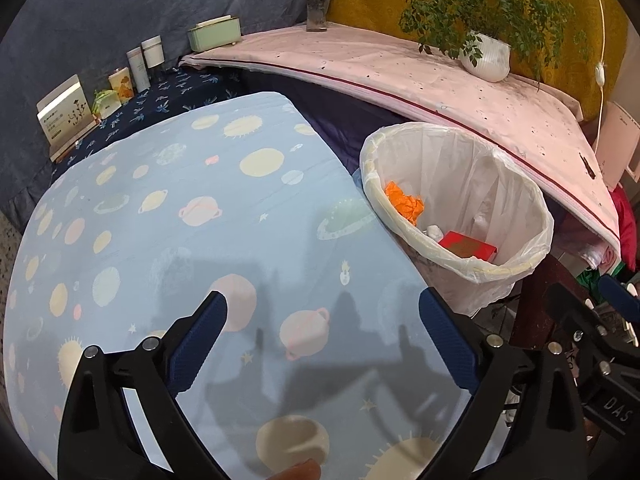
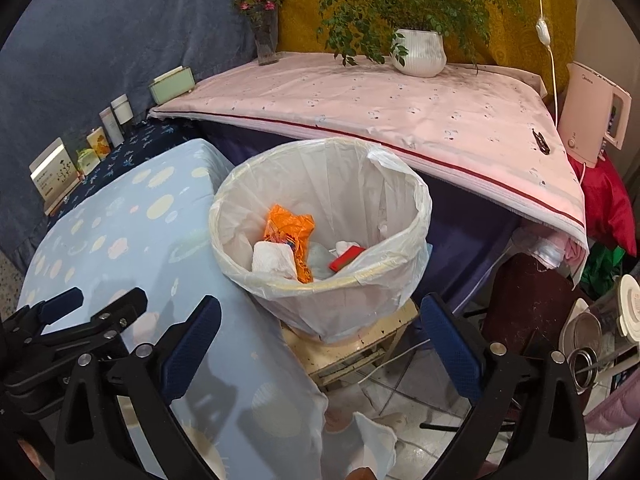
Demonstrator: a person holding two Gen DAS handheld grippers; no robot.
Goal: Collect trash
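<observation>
Jaws wide and empty on both grippers, left (image 1: 322, 344) and right (image 2: 320, 344); trash (image 2: 290, 248) lies in the lined bin (image 2: 416, 188) beside the bare surface (image 1: 160, 220). Collection looks finished; next, find any leftovers.

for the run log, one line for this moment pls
left gripper: open, empty | right gripper: open, empty | trash bin: holds orange wrapper, red box
</observation>
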